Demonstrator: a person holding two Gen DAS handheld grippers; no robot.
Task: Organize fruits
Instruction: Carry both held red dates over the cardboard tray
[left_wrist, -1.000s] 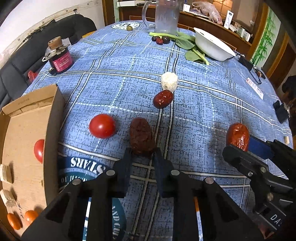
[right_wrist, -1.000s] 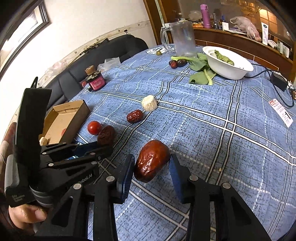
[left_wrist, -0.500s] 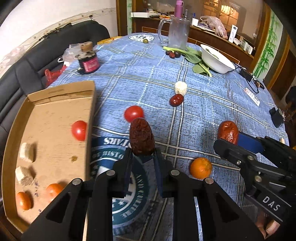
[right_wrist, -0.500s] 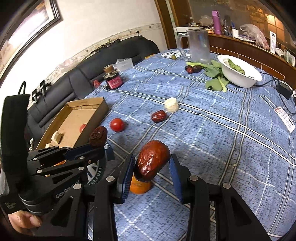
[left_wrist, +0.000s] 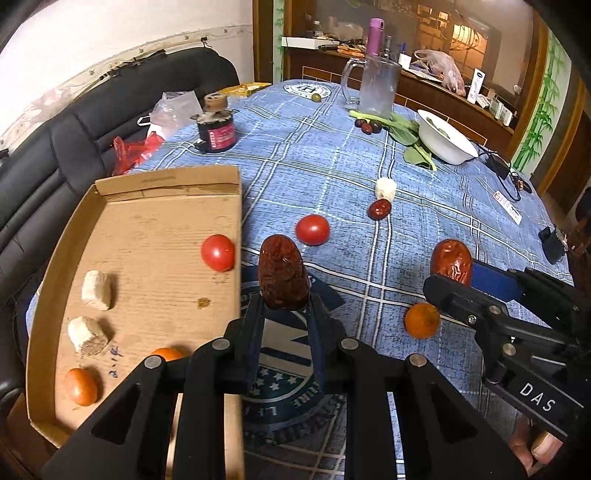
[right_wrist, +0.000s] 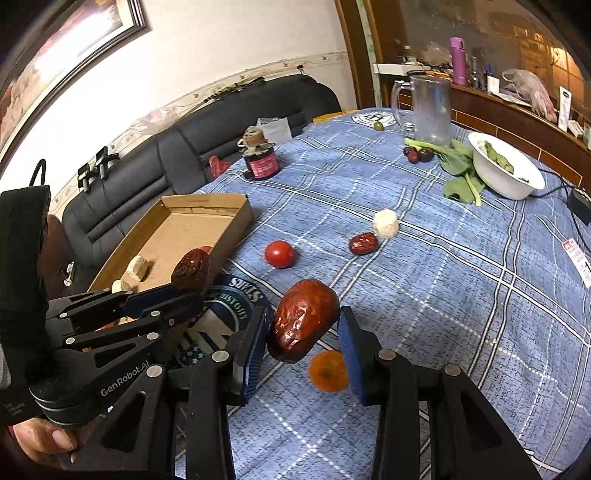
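Dark wrinkled date stands upright, clamped in left gripper, just beside cardboard box edge. Glossy red date tilted in right gripper, above small orange on tabletop. Loose on cloth: tomato, third date. In box: tomato, 2 oranges.
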